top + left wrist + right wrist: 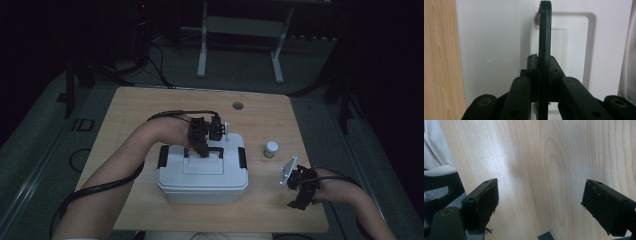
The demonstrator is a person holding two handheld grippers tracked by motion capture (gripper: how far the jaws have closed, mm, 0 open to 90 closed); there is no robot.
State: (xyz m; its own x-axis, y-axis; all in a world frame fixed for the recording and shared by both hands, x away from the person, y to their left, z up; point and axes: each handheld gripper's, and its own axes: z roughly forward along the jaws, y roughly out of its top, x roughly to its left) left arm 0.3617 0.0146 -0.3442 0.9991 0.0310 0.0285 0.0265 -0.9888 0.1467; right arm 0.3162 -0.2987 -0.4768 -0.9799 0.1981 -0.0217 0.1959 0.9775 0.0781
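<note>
A big wooden bench (150,110) sits in the middle of the frame. On it, a little below the middle, stands a white box (202,182) with black clips on its sides. The left gripper (204,150) reaches over the lid, and its fingers (533,67) are squeezed tight on the box's dark handle (544,32). At the lower right, the right gripper (296,202) rests near the bench edge with its fingers (485,200) spread wide, holding nothing. A small white jar (271,149) stands right of the box.
</note>
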